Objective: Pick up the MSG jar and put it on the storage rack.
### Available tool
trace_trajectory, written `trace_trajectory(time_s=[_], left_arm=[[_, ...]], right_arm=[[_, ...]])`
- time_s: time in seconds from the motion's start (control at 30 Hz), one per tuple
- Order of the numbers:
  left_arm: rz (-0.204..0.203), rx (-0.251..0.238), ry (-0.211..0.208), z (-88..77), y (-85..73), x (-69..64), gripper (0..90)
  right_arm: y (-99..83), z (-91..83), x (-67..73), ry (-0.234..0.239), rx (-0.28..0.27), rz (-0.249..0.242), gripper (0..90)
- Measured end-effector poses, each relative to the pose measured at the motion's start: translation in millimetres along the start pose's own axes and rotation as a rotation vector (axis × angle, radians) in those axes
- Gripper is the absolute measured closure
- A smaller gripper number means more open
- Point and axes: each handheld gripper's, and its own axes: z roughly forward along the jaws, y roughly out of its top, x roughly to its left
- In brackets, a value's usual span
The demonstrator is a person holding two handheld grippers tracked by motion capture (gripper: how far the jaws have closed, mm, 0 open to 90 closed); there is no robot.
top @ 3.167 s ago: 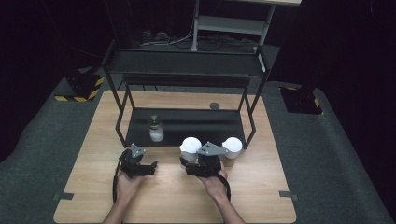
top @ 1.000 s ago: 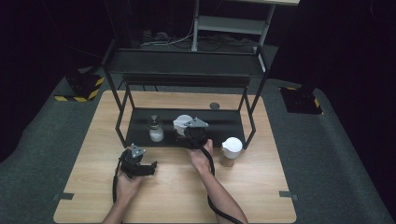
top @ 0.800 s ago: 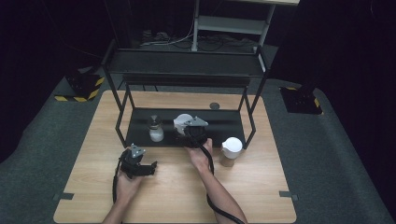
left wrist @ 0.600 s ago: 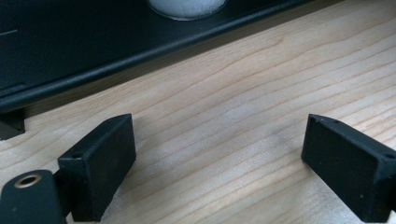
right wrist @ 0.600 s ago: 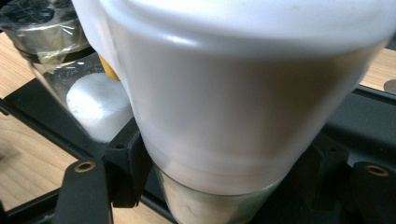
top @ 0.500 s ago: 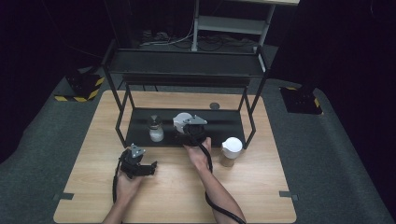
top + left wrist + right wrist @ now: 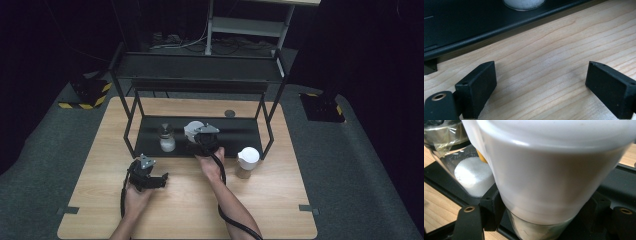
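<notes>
A white-lidded cup [image 7: 192,130] stands on the lower shelf [image 7: 240,131] of a black rack, just right of a glass jar of white powder [image 7: 166,138]. My right gripper [image 7: 204,139] reaches in from the front and is shut on this cup. In the right gripper view the cup [image 7: 554,177] sits between the black fingers [image 7: 490,210], with the jar [image 7: 472,177] to its left. My left gripper [image 7: 156,179] rests on the wooden table [image 7: 280,200] in front of the rack. Its jaws [image 7: 544,85] are open over bare wood.
A second white-lidded cup [image 7: 247,161] stands on the table right of my right hand, in front of the rack's right post [image 7: 269,131]. The rack's upper shelf [image 7: 200,67] overhangs the lower one. A small dark disc [image 7: 229,113] lies behind the rack.
Since the oldest frame my right gripper has carried the white-lidded cup from the table's front onto the lower shelf beside the jar. Over the last second nothing visibly moves.
</notes>
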Motion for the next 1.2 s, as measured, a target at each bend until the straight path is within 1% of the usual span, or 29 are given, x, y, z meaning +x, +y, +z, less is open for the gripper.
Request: trace_trajectory(time_s=[0.13, 0.23, 0.3, 0.37, 0.4, 0.43, 0.47, 0.5, 0.6, 0.63, 0.67, 0.73, 0.87, 0.97, 1.07, 1.2], left_arm=[[0.0, 0.0, 0.0, 0.0, 0.0, 0.0, 9.8], [0.0, 0.0, -0.001, 0.2, 0.1, 0.3, 9.8], [0.002, 0.001, -0.001, 0.2, 0.3, 0.2, 9.6], [0.002, 0.002, -0.006, 0.3, 0.6, 1.2, 9.2], [0.004, 0.002, 0.0, 0.0, 0.3, -0.1, 9.2], [-0.005, 0.002, 0.007, -0.8, -0.3, -2.0, 9.3], [-0.005, 0.001, 0.011, -1.4, -1.1, -3.2, 9.4], [-0.004, 0.0, 0.008, -1.4, -1.2, -2.9, 9.8], [0.0, 0.003, -0.005, -0.1, 0.3, 0.1, 9.0], [0.001, 0.003, -0.005, 0.1, 0.4, 0.1, 8.8], [0.002, 0.003, -0.005, 0.1, 0.4, 0.1, 8.7], [0.002, 0.003, 0.0, 0.0, 0.3, -0.9, 8.7], [0.002, 0.003, -0.001, 0.0, 0.4, -0.7, 8.8], [0.002, 0.003, -0.001, 0.0, 0.4, -0.7, 8.8], [0.002, 0.003, -0.001, 0.0, 0.4, -0.7, 8.8], [0.002, 0.003, -0.001, 0.0, 0.4, -0.7, 8.8]], right_arm=[[-7.5, -0.7, 1.0, -0.002, -0.02, -0.009, 30.8], [-10.7, -1.0, -2.2, 0.007, -0.029, 0.005, 30.8], [-7.8, 0.6, -3.8, 0.012, -0.021, -0.009, 30.8], [-4.8, 3.7, -4.8, 0.02, -0.018, -0.039, 30.8], [-5.4, 3.2, -4.9, 0.02, -0.018, -0.028, 30.8], [-9.4, 1.7, -5.0, 0.016, -0.029, -0.012, 30.8], [-12.8, 0.7, -5.3, 0.019, -0.036, -0.007, 30.7], [-14.1, 0.1, -4.8, 0.018, -0.038, -0.005, 30.7], [-9.0, 2.1, -7.5, 0.028, -0.021, -0.011, 30.8], [-9.9, 2.8, -8.4, 0.031, -0.025, -0.004, 30.7], [-10.7, 3.5, -8.2, 0.031, -0.028, -0.007, 30.7], [-10.9, 3.8, -6.8, 0.026, -0.025, -0.008, 30.8], [-9.5, 4.9, -8.9, 0.033, -0.015, -0.011, 30.7], [-10.0, 5.9, -12.2, 0.046, -0.004, 0.009, 29.9], [-10.3, 5.3, -11.4, 0.043, -0.002, 0.002, 30.0], [-9.5, 6.2, -13.0, 0.048, 0.003, 0.015, 29.2]])
